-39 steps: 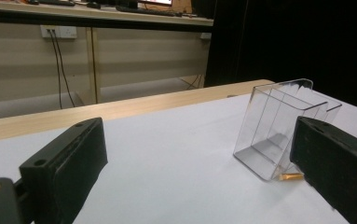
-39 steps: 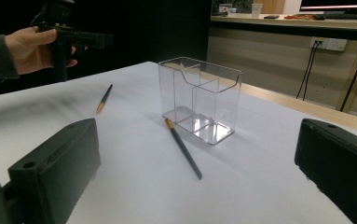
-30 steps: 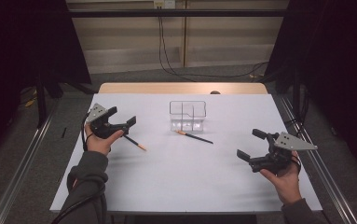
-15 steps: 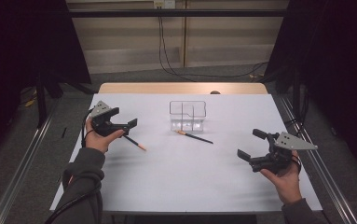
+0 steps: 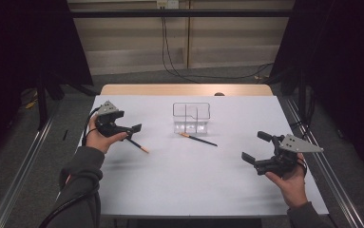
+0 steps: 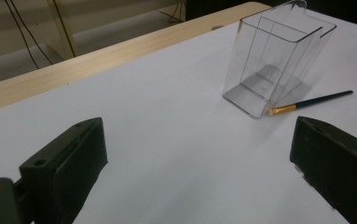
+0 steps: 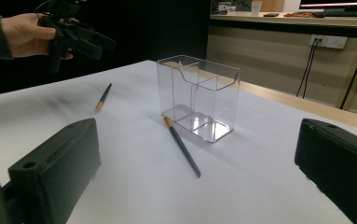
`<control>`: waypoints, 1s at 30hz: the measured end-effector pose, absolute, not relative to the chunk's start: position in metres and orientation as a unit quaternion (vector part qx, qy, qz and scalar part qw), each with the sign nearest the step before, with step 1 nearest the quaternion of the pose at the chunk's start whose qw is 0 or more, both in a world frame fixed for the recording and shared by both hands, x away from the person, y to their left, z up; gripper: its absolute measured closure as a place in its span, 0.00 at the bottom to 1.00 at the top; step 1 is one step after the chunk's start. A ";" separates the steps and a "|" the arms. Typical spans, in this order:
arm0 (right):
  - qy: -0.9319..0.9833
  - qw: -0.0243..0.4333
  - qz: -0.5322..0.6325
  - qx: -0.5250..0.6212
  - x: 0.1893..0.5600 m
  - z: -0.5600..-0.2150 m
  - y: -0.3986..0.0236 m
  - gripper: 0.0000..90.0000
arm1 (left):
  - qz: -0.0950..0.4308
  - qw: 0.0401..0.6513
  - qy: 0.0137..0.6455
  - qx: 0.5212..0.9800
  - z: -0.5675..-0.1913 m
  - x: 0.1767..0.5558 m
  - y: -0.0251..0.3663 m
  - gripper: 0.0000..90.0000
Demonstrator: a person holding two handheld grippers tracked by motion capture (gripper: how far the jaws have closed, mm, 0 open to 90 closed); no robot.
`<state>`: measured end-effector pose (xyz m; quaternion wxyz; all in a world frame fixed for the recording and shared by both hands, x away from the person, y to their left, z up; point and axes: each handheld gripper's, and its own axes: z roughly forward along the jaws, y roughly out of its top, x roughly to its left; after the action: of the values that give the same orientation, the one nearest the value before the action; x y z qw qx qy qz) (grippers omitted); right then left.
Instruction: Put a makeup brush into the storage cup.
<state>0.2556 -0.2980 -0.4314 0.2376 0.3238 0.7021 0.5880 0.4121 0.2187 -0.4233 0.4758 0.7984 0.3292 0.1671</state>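
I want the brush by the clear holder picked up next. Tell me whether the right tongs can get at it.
Probably yes. The right tongs are open, and bare table lies between them and the brush, which lies flat in front of the clear holder.

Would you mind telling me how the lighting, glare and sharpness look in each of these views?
High view: white table cover evenly lit, surroundings dark, left gripper slightly soft. Left gripper view: clear holder sharp with pale reflections, near jaws blurred. Right gripper view: holder throws a faint shadow, paintbrush crisp, jaws out of focus.
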 end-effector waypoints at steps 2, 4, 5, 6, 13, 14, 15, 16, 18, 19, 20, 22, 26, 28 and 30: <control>0.704 0.235 0.588 0.321 0.256 -0.432 -0.298 0.00 | 0.166 0.469 0.326 0.804 -0.422 0.413 0.218 0.04; 0.703 0.236 0.587 0.324 0.256 -0.432 -0.298 0.00 | 0.165 0.464 0.322 0.809 -0.420 0.415 0.218 0.04; 0.703 0.234 0.589 0.322 0.256 -0.432 -0.298 0.00 | 0.164 0.461 0.321 0.811 -0.419 0.415 0.218 0.04; 0.706 0.230 0.588 0.319 0.256 -0.431 -0.298 0.00 | 0.163 0.459 0.322 0.812 -0.418 0.415 0.217 0.04; 0.704 0.237 0.587 0.323 0.256 -0.432 -0.298 0.00 | 0.163 0.446 0.316 0.821 -0.412 0.418 0.218 0.04; 0.705 0.235 0.587 0.321 0.256 -0.431 -0.298 0.00 | 0.161 0.445 0.316 0.823 -0.412 0.418 0.218 0.04; 0.706 0.233 0.589 0.319 0.256 -0.431 -0.298 0.00 | 0.161 0.442 0.315 0.824 -0.411 0.418 0.218 0.04; 0.705 0.233 0.588 0.319 0.256 -0.431 -0.298 0.00 | 0.164 0.436 0.316 0.827 -0.411 0.418 0.218 0.04; 0.705 0.235 0.587 0.323 0.256 -0.432 -0.298 0.00 | 0.159 0.432 0.312 0.831 -0.411 0.419 0.218 0.04; 0.705 0.234 0.586 0.323 0.256 -0.432 -0.298 0.00 | 0.160 0.430 0.312 0.832 -0.411 0.420 0.217 0.04; 0.704 0.234 0.587 0.324 0.256 -0.432 -0.298 0.00 | 0.160 0.426 0.314 0.833 -0.411 0.420 0.217 0.04; 0.705 0.236 0.587 0.321 0.256 -0.432 -0.298 0.00 | 0.159 0.422 0.309 0.837 -0.410 0.421 0.217 0.04; 0.705 0.236 0.586 0.322 0.256 -0.432 -0.298 0.00 | 0.155 0.412 0.306 0.844 -0.410 0.422 0.216 0.04; 0.706 0.236 0.585 0.322 0.256 -0.432 -0.299 0.00 | 0.150 0.405 0.304 0.849 -0.409 0.423 0.215 0.04; 0.708 0.232 0.585 0.320 0.256 -0.431 -0.299 0.00 | 0.146 0.401 0.304 0.852 -0.410 0.423 0.213 0.04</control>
<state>0.2558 -0.2990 -0.4313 0.2324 0.3198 0.7078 0.5855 0.4230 0.2134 -0.4099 0.4006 0.8518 0.3044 0.1461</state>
